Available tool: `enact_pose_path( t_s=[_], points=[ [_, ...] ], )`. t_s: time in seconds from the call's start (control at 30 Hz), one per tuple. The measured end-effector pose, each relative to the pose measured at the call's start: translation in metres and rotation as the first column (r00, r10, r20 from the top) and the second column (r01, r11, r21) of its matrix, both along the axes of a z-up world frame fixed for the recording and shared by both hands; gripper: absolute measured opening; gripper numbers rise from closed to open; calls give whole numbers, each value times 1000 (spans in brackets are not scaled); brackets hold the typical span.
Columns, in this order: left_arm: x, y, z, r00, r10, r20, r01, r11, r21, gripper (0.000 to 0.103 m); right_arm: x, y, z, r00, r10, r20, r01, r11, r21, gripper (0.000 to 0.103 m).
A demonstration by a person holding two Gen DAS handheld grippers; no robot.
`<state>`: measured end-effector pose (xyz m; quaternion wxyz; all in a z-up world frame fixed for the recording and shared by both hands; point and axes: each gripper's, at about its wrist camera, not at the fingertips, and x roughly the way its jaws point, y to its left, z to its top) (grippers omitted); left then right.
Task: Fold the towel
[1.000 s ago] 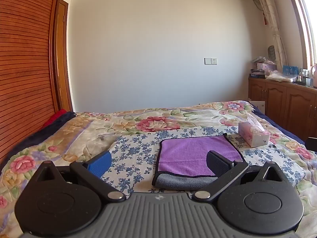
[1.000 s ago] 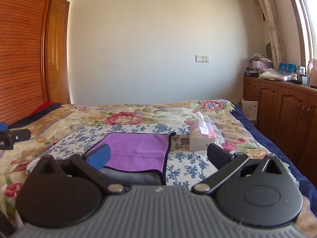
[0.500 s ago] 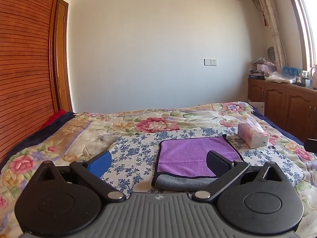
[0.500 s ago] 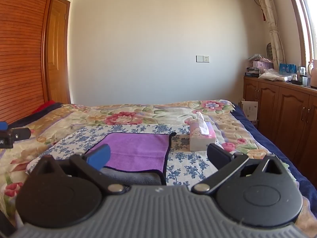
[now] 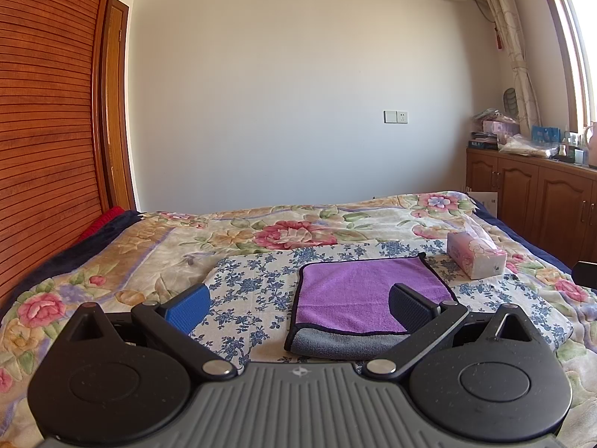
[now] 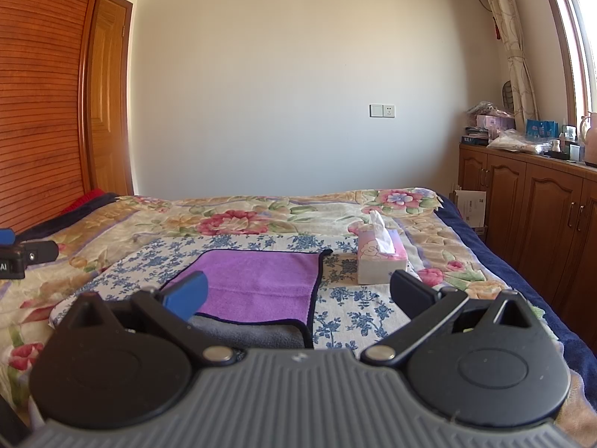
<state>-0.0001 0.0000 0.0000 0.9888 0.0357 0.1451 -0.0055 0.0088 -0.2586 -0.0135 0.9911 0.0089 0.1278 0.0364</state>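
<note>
Your left gripper (image 5: 296, 308) and right gripper (image 6: 298, 293) both hover with jaws spread wide apart, gripping nothing. The folded purple-and-grey microfibre towel (image 5: 363, 300) lies flat on the blue-flowered white cloth (image 5: 253, 283) spread over the floral bed (image 5: 149, 246), just ahead of both grippers. A pink tissue box (image 6: 380, 261) stands near the towel's right side.

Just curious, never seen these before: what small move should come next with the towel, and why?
Probably lower both open tools, left tool and right tool, toward the purple towel's near edge: it lies flat on the bed, and neither tool grips anything.
</note>
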Motion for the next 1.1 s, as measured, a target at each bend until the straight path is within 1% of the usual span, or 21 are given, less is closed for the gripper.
enact_pose_path(
  t_s=[1.1],
  points=[
    [0,0,0,1000,0,0,0,1000,-1,103,1,0,-2,1000,2,0,-2,1000,-2,103]
  ],
)
